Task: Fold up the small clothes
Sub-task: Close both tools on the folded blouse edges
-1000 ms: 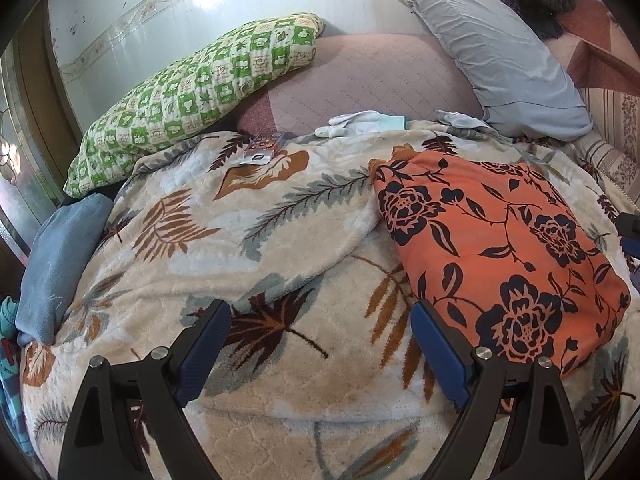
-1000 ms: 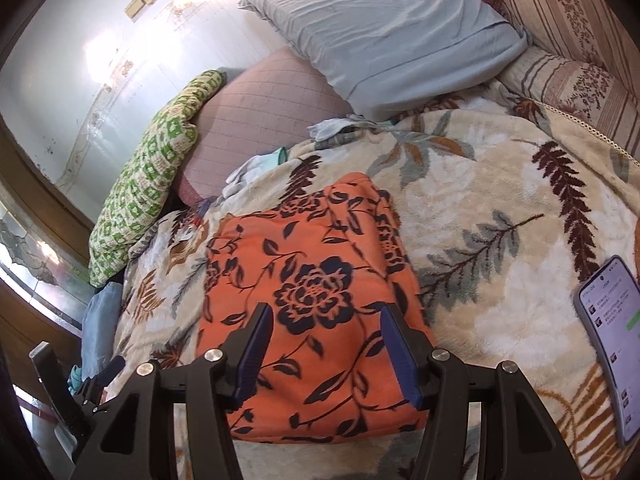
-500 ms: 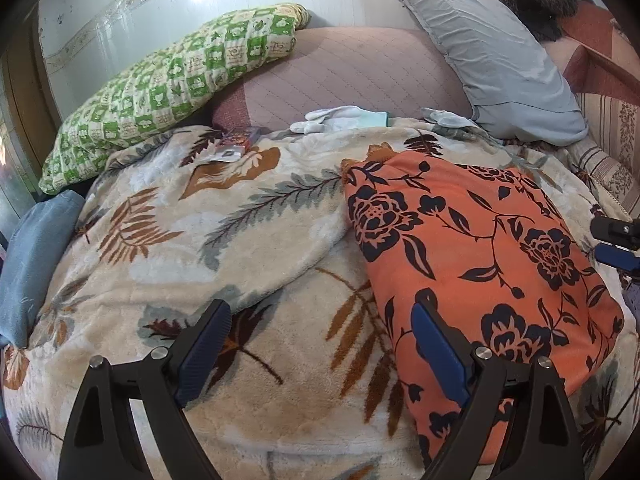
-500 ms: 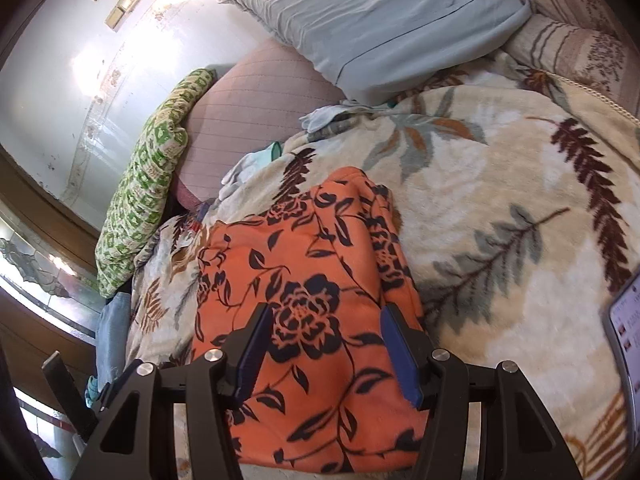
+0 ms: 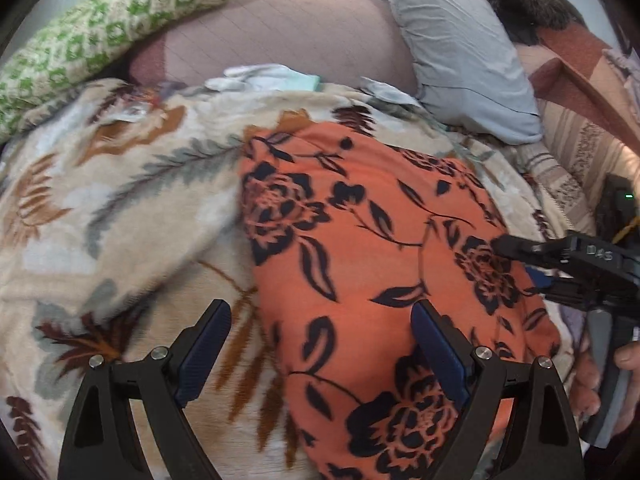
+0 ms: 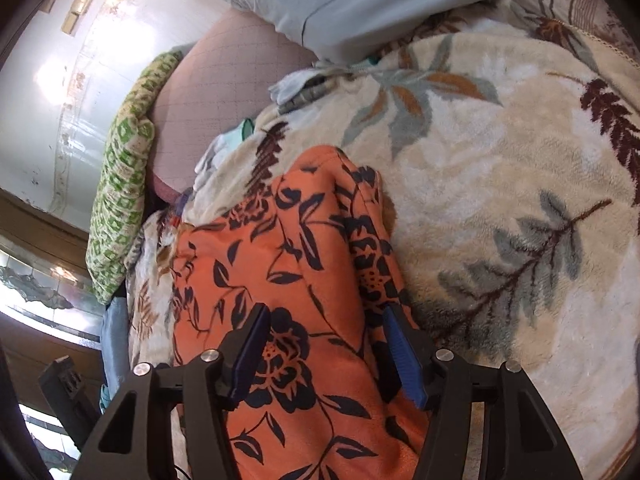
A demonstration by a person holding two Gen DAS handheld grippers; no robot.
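An orange garment with black flowers (image 5: 360, 240) lies spread flat on a leaf-patterned fleece blanket (image 5: 140, 220). My left gripper (image 5: 318, 308) hovers wide open over the garment's near left edge, one finger over the blanket and the other over the cloth. My right gripper (image 6: 326, 312) is low over the garment (image 6: 280, 260) near its right edge. Its jaws are opening, the cloth lies under them, and the pads grip nothing. In the left wrist view one of its black fingers (image 5: 532, 247) reaches in over the cloth from the right.
At the head of the bed lie a green checked pillow (image 5: 100, 32), a pink cushion (image 5: 288, 36) and a grey-blue pillow (image 5: 460, 48). Pale small clothes (image 5: 260, 78) sit at the blanket's far edge. A person's hand (image 5: 624, 356) holds the right gripper's handle.
Both grippers have sunk toward the orange garment, which now looks larger. The left one has shifted right until it straddles the cloth's left edge. The right gripper has entered the left wrist view.
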